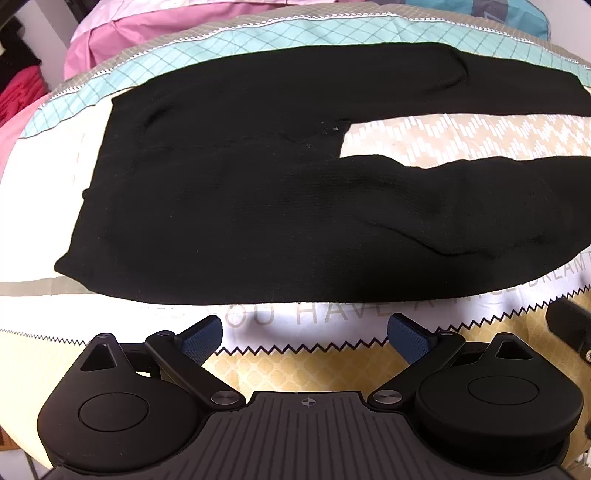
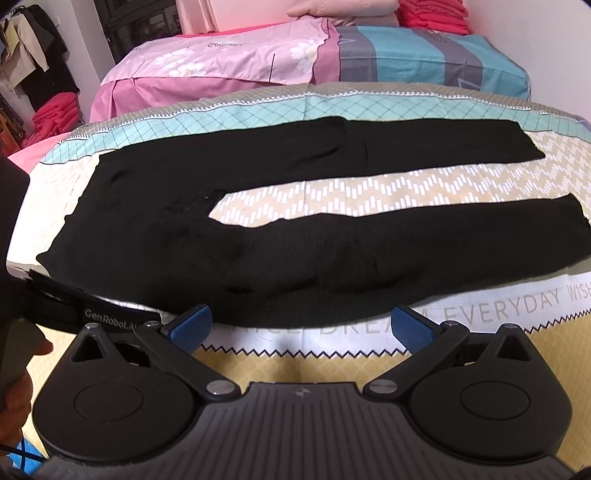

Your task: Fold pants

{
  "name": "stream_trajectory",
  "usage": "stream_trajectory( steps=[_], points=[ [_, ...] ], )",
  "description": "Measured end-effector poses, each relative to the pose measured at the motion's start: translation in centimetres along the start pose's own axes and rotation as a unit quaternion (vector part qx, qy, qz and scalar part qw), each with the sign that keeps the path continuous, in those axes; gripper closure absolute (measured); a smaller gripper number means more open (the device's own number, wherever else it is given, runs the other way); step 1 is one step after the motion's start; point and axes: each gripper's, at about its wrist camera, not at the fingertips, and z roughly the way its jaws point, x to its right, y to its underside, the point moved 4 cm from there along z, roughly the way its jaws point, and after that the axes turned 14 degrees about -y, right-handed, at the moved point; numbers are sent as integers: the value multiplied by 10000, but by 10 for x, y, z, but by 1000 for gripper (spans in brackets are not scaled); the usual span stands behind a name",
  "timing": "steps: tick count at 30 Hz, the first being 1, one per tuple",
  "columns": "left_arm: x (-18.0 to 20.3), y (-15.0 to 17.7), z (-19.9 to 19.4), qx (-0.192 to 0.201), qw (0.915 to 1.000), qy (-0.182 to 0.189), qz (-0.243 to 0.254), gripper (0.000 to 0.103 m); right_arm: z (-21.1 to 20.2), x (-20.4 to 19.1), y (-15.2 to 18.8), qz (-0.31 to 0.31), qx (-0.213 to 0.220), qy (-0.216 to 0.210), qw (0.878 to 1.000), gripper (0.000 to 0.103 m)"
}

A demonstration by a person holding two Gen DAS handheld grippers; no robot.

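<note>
Black pants (image 1: 229, 206) lie flat and spread on the patterned bedspread (image 1: 461, 134), waistband to the left, both legs running right with a gap between them. They also show in the right wrist view (image 2: 295, 251). My left gripper (image 1: 304, 336) is open and empty, just short of the near edge of the waist part. My right gripper (image 2: 301, 328) is open and empty, just short of the near leg's edge. The blue pads (image 2: 412, 328) touch nothing.
A second bed with pink and teal sheets (image 2: 258, 62) stands beyond. Stacks of red folded cloth sit at far left (image 2: 55, 110) and top right (image 2: 432, 13). The left gripper's strap (image 2: 92, 314) and a hand show at the left edge of the right wrist view.
</note>
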Motion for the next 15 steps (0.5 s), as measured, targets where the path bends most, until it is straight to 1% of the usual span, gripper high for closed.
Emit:
stream_trajectory(
  steps=[8,15],
  points=[
    [0,0,0,9,10000,5,-12,0,1,-5,1,-111,-32,-57,9999,0],
    [1,0,1,-10,10000,-3,-6,0,3,-4,1,-75,-67,-69,9999,0]
  ],
)
